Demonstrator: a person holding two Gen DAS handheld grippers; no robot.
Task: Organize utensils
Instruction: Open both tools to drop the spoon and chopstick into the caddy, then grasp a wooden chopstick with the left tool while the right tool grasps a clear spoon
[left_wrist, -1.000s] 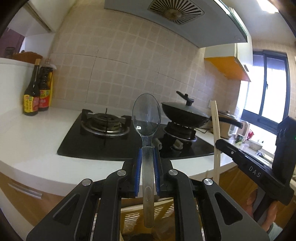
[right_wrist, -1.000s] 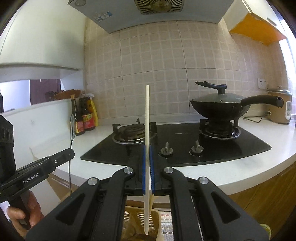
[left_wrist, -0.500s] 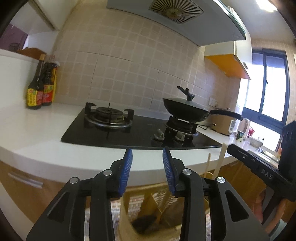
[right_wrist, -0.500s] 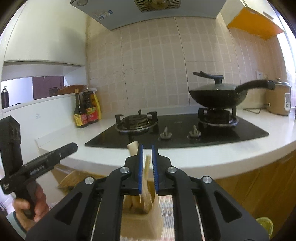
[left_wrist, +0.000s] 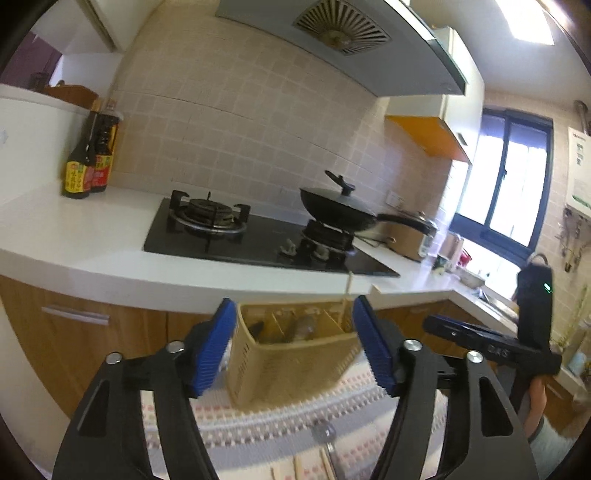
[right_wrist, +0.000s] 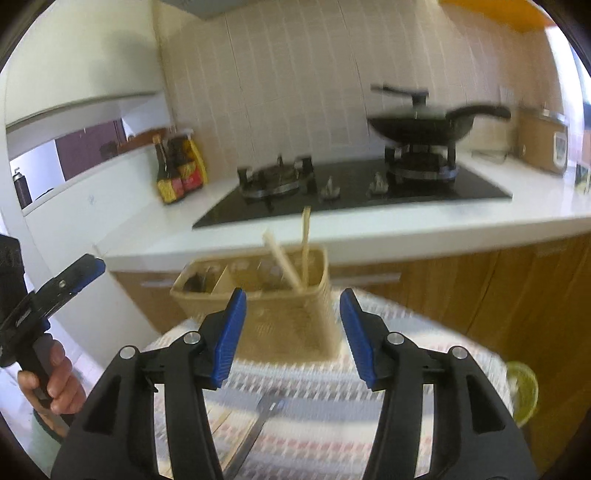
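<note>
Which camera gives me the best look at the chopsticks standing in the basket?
The right wrist view: two chopsticks stand clear in the right-hand end compartment of the basket, one upright, one leaning left. The left wrist view shows only one thin stick, partly hidden beside a blue finger pad.

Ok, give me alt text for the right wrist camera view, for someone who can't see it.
The right claw hangs open and empty above a patterned cloth, facing a beige utensil basket with two chopsticks standing in its right compartment. Behind it are a white counter, a black stove and a wok; the left claw shows at far left.
</note>
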